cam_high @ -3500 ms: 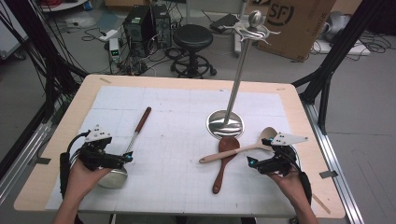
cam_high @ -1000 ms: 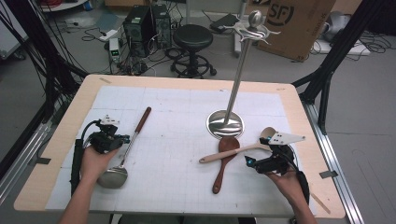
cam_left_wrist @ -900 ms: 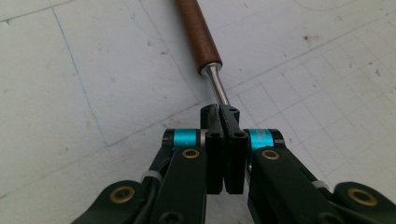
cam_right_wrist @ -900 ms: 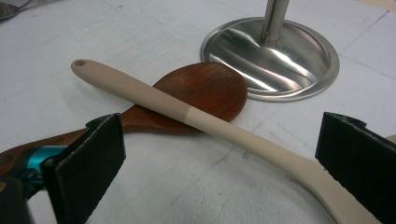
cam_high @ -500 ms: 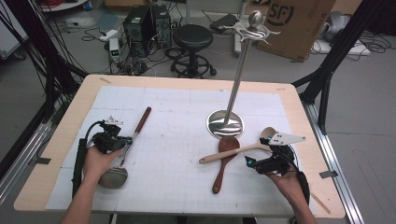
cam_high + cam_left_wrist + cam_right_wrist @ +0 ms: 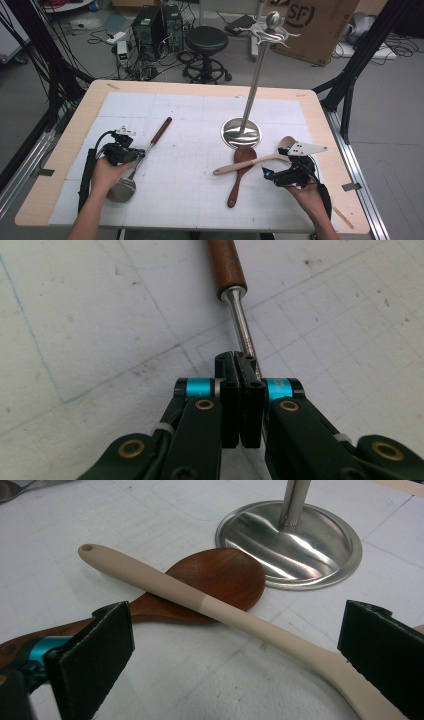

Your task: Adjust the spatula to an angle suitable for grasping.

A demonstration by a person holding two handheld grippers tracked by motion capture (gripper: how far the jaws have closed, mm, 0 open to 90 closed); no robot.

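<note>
A steel ladle [image 6: 121,190] with a brown wooden grip [image 6: 161,129] lies on the left of the white mat. My left gripper [image 6: 141,154] sits over its thin metal shaft [image 6: 239,322]. Its jaws are pressed together and the shaft runs just beside and under the right one. My left gripper [image 6: 240,365] is shut with nothing between the pads. On the right, a pale spoon [image 6: 250,162] lies across a dark wooden spoon [image 6: 239,170]. My right gripper [image 6: 268,174] is open, and the pale spoon's handle [image 6: 200,602] passes between its wide jaws without touching them.
A tall steel utensil stand with a round base [image 6: 241,133] rises mid-table, with hooks at its top [image 6: 272,30]. The dark spoon's bowl [image 6: 220,577] almost touches that base [image 6: 320,545]. A stool, computers and a cardboard box stand beyond the table's far edge.
My left hand has moved away from the ladle's bowl and up along its shaft toward the wooden grip. The right hand and both spoons have stayed still.
</note>
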